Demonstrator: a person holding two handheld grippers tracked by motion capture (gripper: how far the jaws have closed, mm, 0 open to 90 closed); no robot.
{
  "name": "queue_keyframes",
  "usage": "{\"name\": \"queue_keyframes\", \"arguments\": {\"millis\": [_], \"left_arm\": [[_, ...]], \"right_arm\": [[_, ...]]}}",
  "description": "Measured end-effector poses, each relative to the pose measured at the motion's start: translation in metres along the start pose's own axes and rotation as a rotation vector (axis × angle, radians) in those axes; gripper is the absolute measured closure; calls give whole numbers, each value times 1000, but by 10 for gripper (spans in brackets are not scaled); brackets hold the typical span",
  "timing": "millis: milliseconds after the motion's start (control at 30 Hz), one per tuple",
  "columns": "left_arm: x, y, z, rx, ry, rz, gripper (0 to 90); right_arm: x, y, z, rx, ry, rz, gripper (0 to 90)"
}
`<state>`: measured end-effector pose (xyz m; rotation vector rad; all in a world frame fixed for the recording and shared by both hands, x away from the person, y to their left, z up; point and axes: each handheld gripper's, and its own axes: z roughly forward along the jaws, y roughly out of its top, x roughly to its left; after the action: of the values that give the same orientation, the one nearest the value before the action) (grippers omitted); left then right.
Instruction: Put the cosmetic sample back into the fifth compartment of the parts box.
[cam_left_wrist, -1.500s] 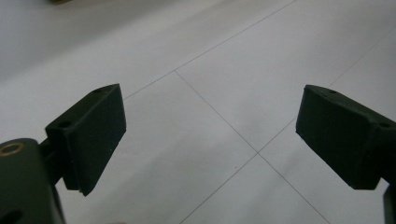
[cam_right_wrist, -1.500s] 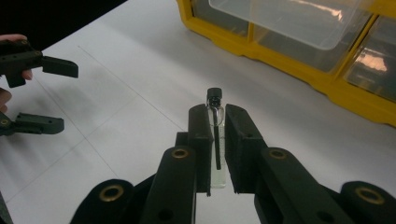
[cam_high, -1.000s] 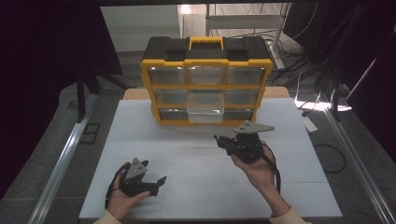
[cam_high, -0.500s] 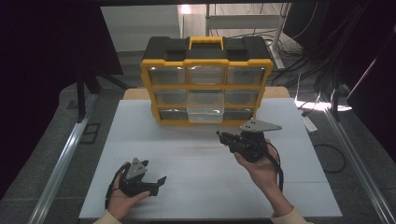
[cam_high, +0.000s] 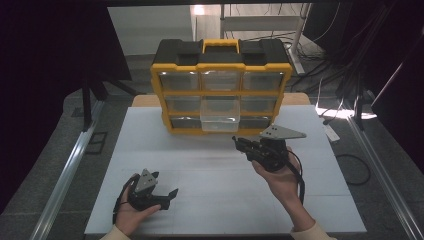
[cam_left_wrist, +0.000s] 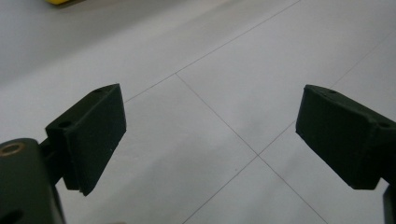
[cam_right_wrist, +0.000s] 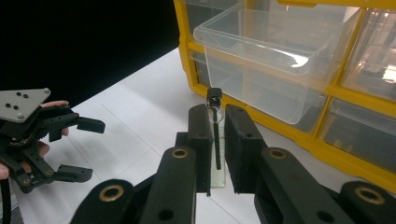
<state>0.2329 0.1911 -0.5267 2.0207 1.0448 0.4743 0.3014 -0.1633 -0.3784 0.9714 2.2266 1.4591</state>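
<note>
Gripping a small clear glass vial with a black cap (cam_right_wrist: 215, 135), the right gripper (cam_high: 243, 145) is edging toward the pulled-out clear plastic drawer (cam_high: 219, 120) at eleven o'clock, likely drop-off; left gripper (cam_high: 167, 196) is idling open

Qty: 1 yellow organizer (cam_high: 220, 95) at far edge of tabletop (cam_high: 210, 200), w/ 9 clear drawers, 3 rows x 3; 1 drawer (cam_high: 219, 121) pulled out. 1 glass vial (cam_right_wrist: 215, 135). 2 tongs: left tongs (cam_high: 166, 196), right tongs (cam_high: 239, 144). 2 hands.
</note>
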Motion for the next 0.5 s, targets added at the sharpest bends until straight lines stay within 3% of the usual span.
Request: {"name": "queue_keyframes", "arguments": {"millis": [500], "left_arm": [[-1,0,1,-2,-1,1,91]], "right_arm": [[-7,14,3,-37,13,1,810]]}}
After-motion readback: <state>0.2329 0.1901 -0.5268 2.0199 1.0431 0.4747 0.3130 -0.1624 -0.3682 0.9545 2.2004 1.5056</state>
